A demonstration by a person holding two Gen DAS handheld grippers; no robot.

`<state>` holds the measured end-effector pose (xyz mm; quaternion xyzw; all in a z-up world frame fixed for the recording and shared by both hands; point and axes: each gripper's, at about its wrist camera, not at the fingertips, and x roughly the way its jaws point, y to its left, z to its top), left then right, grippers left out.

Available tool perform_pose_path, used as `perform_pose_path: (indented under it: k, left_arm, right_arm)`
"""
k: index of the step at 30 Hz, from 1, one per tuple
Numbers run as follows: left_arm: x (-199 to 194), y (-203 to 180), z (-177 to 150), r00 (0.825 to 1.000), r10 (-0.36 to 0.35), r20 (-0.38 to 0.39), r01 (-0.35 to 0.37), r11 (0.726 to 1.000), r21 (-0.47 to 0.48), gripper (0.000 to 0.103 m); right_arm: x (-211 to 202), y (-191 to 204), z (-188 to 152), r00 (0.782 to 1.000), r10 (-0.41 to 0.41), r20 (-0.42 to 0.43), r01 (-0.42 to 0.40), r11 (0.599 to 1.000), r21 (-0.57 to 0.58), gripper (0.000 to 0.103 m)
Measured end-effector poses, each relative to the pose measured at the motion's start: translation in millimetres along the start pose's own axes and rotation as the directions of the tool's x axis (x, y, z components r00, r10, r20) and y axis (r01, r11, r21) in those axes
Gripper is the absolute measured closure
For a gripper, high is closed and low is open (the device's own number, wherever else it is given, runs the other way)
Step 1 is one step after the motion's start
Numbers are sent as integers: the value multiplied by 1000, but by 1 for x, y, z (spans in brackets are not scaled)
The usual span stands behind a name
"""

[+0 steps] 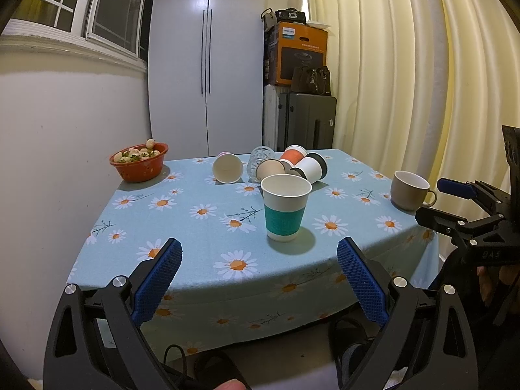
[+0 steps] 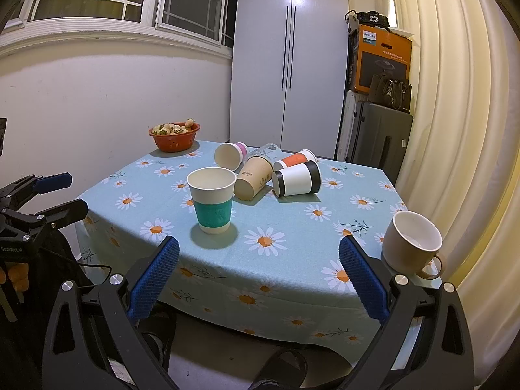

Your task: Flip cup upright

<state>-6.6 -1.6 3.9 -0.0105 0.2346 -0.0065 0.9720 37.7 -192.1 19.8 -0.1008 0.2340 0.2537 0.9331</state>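
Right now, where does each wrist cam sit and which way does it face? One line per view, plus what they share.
Left wrist: off the table's near edge, facing across it at the teal-banded cup; own open left gripper below, right gripper at right edge.
Right wrist: further right, same heading, beige mug close; own open right gripper below, left gripper at left edge.
Shared: upright teal-banded cup, beige mug, the tipped cups, red bowl, white wardrobe.
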Motion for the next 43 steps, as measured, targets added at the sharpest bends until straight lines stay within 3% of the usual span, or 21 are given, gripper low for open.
perform_pose_path:
  k: [43]
  left_arm:
    - [2, -4, 0, 1000, -18, -22, 18, 1000, 15, 9]
  right_arm:
    - [1, -2, -4, 1000, 2, -6, -2, 1000, -9, 5]
